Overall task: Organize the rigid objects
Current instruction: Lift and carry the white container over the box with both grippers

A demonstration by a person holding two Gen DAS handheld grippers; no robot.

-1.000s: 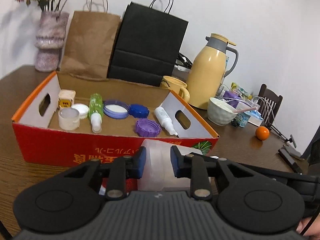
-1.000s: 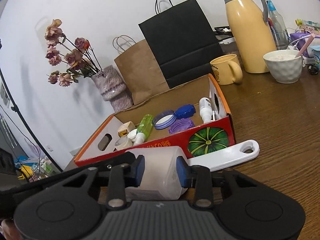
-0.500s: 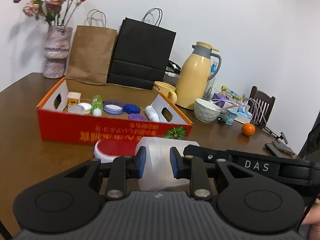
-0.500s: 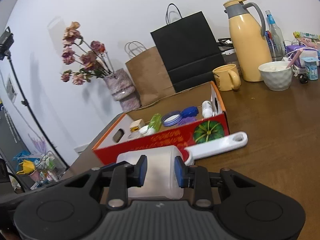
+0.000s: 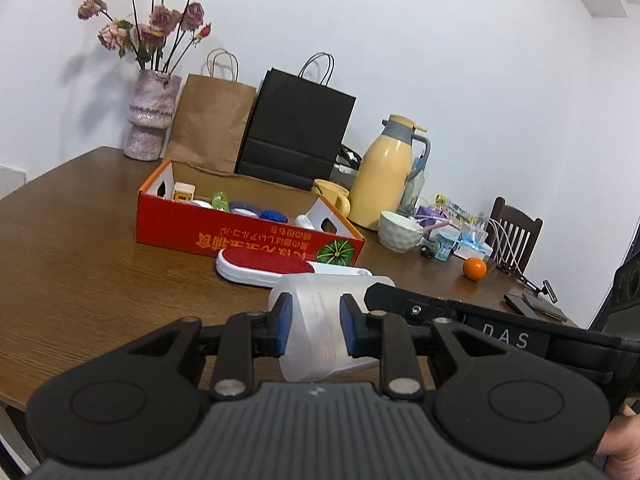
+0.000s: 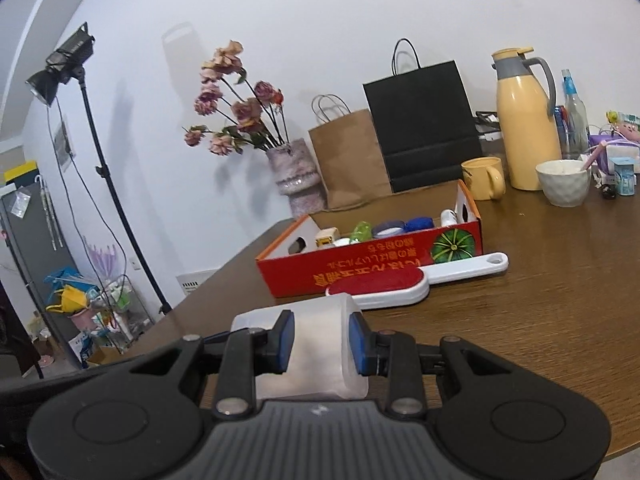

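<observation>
I have both claws clamped on the same clear plastic tub (image 5: 316, 332): the left claw (image 5: 314, 330) presses its blue pads against the tub's sides, and the right claw (image 6: 322, 340) does the same from the other end, so the tub hangs between them above the wooden table (image 5: 80, 280). In the left view the right claw's black arm (image 5: 480, 324) reaches in from the right and meets the tub just past my fingertips. Ahead of both claws, beyond the tub, lies a lint brush (image 6: 400, 284) with a red face and a white handle, flat on the table and just in front of the red cardboard box (image 5: 248, 236). The box sits farther ahead, open on top, holding small bottles and round lids (image 6: 394, 228); I cannot make out each of them from here. Behind the box stand a brown paper bag (image 5: 212, 120) and a black paper bag (image 5: 296, 128), with a vase of dried flowers (image 5: 150, 120) to the left. Ahead to my right are a yellow jug (image 5: 386, 172), a mug (image 6: 482, 178), a white bowl (image 5: 400, 232) and an orange (image 5: 474, 269).
</observation>
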